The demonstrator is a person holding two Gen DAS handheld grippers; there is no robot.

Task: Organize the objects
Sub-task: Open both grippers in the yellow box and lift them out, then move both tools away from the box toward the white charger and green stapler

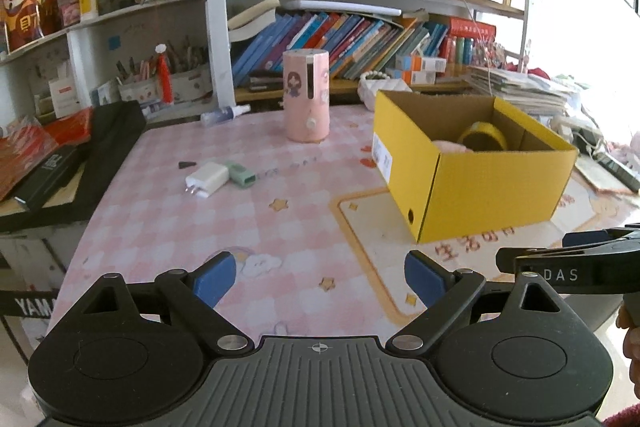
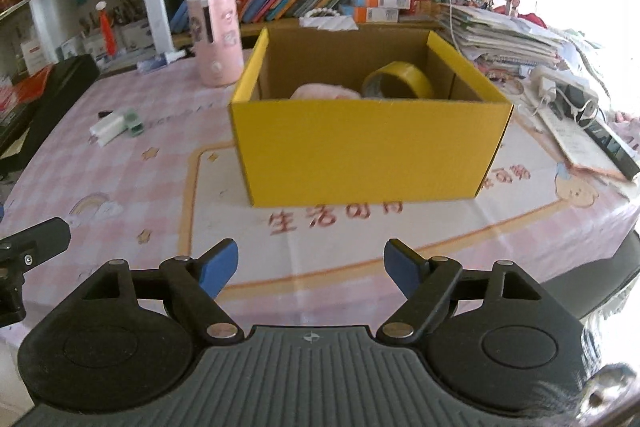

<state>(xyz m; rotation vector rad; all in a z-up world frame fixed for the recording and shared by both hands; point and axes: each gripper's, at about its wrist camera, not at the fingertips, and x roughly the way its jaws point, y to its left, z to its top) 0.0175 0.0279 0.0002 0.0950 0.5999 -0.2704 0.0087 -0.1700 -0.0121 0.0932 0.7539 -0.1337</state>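
A yellow cardboard box (image 1: pixel 492 183) (image 2: pixel 368 147) stands open on the pink checked tablecloth (image 1: pixel 224 219). Inside it lie a roll of yellow tape (image 1: pixel 482 137) (image 2: pixel 400 81) and a pink soft item (image 2: pixel 324 91). Left of the box, on the cloth, lie a white charger plug (image 1: pixel 208 179) (image 2: pixel 107 126) and a pale green small case (image 1: pixel 240 174) (image 2: pixel 134 121) touching it. A pink cylinder with a cartoon girl (image 1: pixel 306 95) (image 2: pixel 216 39) stands behind. My left gripper (image 1: pixel 320 277) is open and empty over the near cloth. My right gripper (image 2: pixel 310 267) is open and empty, in front of the box.
Bookshelves packed with books (image 1: pixel 352 39) rise behind the table. A black case (image 1: pixel 80 163) lies along the left edge. Stacked papers (image 2: pixel 504 35) and a power strip with cables (image 2: pixel 568 91) crowd the right side. A small spray bottle (image 1: pixel 224 114) lies near the back.
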